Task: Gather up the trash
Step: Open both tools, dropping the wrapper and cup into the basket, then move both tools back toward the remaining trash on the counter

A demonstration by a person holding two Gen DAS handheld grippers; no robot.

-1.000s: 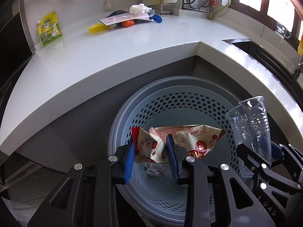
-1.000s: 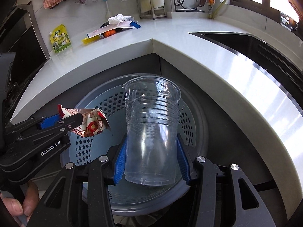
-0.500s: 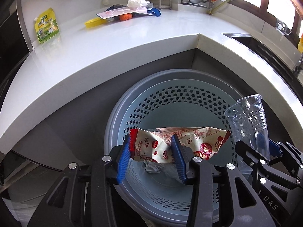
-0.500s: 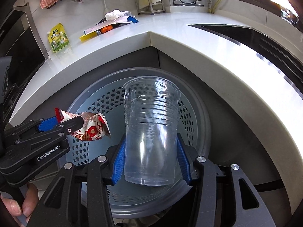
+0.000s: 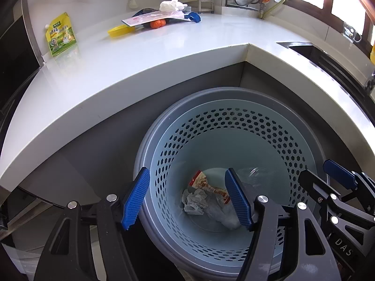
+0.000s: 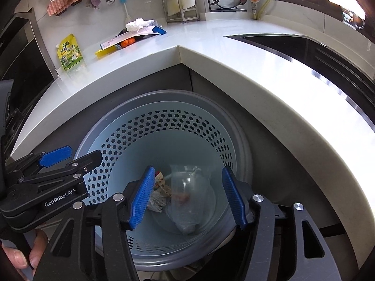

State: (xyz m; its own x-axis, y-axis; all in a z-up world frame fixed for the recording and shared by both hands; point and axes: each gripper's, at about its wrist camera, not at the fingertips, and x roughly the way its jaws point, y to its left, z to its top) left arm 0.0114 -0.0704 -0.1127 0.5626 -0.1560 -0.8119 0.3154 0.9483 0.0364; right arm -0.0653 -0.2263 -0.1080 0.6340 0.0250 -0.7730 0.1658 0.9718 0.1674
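Trash that a second ago sat clamped in both grippers now lies at the bottom of the perforated bin (image 5: 234,126), below and ahead of the fingers. The snack wrapper (image 5: 206,185), which the left gripper (image 5: 187,199) had pinched, rests on the bin floor next to a crumpled tissue (image 5: 194,199). The clear plastic cup (image 6: 187,199), which the right gripper (image 6: 187,199) had gripped upright, lies tipped on its side down there, just beside the wrapper. Both grippers hang over the bin's mouth with nothing between their blue pads, and both sets of jaws are opening wider.

So this drop is done, and both hands are free. More litter waits on the counter (image 5: 164,53), far ahead of the grippers: a green pouch (image 5: 61,37), a yellow lid (image 5: 119,30), a white wad (image 5: 172,4) and some flat packaging (image 5: 152,18). Fetching those looks like the next job.
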